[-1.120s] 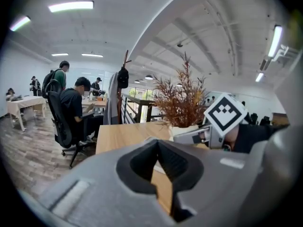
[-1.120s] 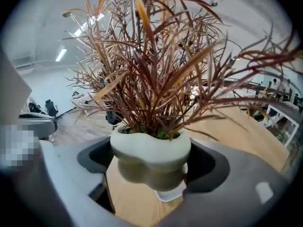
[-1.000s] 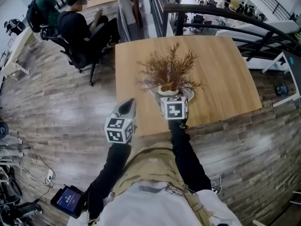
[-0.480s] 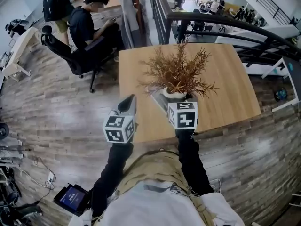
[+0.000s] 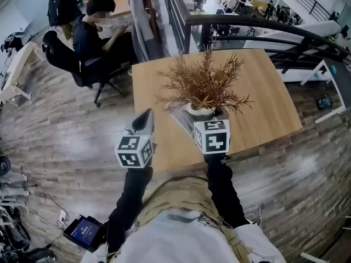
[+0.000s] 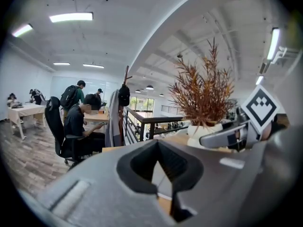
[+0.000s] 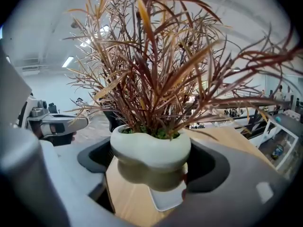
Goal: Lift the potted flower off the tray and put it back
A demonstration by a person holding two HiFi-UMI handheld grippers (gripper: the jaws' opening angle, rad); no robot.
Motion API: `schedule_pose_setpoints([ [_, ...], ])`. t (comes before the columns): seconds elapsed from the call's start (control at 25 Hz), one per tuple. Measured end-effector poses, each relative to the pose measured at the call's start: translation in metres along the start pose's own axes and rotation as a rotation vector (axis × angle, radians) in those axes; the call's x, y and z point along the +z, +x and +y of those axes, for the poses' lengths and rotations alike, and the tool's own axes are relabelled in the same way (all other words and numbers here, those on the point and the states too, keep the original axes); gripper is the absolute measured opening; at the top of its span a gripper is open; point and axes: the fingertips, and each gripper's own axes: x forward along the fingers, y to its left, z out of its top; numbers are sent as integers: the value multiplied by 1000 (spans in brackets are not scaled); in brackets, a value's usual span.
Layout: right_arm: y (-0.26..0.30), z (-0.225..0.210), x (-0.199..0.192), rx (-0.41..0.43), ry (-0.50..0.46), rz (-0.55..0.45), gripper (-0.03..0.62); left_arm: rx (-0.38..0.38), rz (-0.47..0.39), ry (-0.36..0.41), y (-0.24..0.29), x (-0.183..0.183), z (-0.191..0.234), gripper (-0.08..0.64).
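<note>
The potted flower is a white pot [image 7: 150,152] with dry reddish-brown sprigs [image 5: 203,84]. My right gripper [image 7: 150,170] is shut on the pot, one jaw on each side of its body. It hangs a little above the white tray [image 7: 168,197], which lies on the wooden table [image 5: 263,92]. In the head view the pot [image 5: 200,111] sits just beyond the right gripper [image 5: 202,116], with the tray [image 5: 182,122] to its lower left. My left gripper [image 5: 144,122] stays at the table's near left edge, shut and empty. Its view shows the pot [image 6: 203,129] off to the right.
A dark railing [image 5: 247,26] runs behind the table. People sit at a desk at the back left, one on a black office chair [image 5: 66,59]. A coat rack [image 6: 124,96] stands by the railing. A tablet [image 5: 83,232] lies on the wood floor at lower left.
The right gripper has risen slightly and moved right with the pot, which now hangs above the tray. The left gripper has hardly moved.
</note>
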Motion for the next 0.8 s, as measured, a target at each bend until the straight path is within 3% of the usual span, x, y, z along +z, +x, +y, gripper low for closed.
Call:
schedule_pose_setpoints([
  [0.8,-4,4,1,9,7,-22,477,-1,-9,19,-1,3,4,0],
])
